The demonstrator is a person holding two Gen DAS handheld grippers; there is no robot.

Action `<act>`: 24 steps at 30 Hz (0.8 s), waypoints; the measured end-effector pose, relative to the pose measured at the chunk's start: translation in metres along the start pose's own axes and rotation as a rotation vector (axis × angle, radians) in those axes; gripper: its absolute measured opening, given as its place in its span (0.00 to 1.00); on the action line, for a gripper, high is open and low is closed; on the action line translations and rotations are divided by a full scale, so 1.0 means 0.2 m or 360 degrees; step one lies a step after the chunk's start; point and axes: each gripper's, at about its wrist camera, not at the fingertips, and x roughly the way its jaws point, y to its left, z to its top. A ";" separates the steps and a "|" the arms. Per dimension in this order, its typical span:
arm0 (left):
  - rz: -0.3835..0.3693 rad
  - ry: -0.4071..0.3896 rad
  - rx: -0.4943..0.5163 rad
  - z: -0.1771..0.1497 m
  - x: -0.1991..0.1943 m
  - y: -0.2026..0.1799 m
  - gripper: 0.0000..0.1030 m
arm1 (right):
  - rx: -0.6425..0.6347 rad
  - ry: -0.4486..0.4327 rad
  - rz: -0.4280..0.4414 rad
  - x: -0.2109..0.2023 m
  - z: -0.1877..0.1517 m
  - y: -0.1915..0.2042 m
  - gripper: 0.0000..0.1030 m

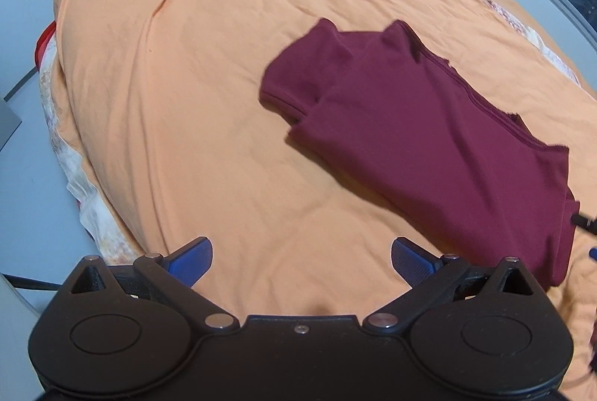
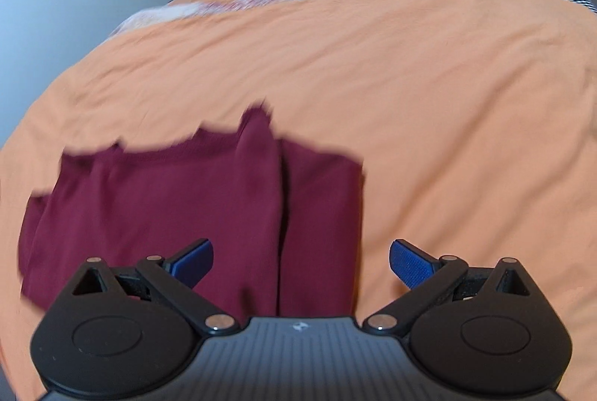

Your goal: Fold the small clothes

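We are holding the left gripper [image 1: 302, 261] wide open and empty over the bare orange sheet [image 1: 186, 110], with the folded maroon garment [image 1: 429, 125] lying to its right. We are holding the right gripper [image 2: 301, 261] spread wide too, gripping nothing, above the garment's [image 2: 179, 207] near edge.

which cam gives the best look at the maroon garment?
Left wrist. The maroon garment shows sharp there, with its folded layers and hemmed edges clear on the orange bedcover. In the right wrist view the garment sits closer but motion-blurred, its far edge smeared and its near part hidden behind the open right claw.
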 end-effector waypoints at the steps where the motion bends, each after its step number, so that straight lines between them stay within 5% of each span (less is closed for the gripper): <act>1: -0.0001 0.0009 0.0006 -0.02 0.01 -0.02 0.99 | -0.0020 0.0021 0.0010 -0.02 -0.06 0.01 1.00; 13: -0.0063 0.0231 -0.0020 -0.20 0.12 -0.11 0.99 | -0.0044 0.0363 0.0035 -0.31 -0.72 0.00 1.00; 24: 0.0014 0.0184 0.0050 -0.10 0.13 -0.10 0.99 | -0.0119 0.0364 0.0004 -0.33 -0.70 0.12 1.00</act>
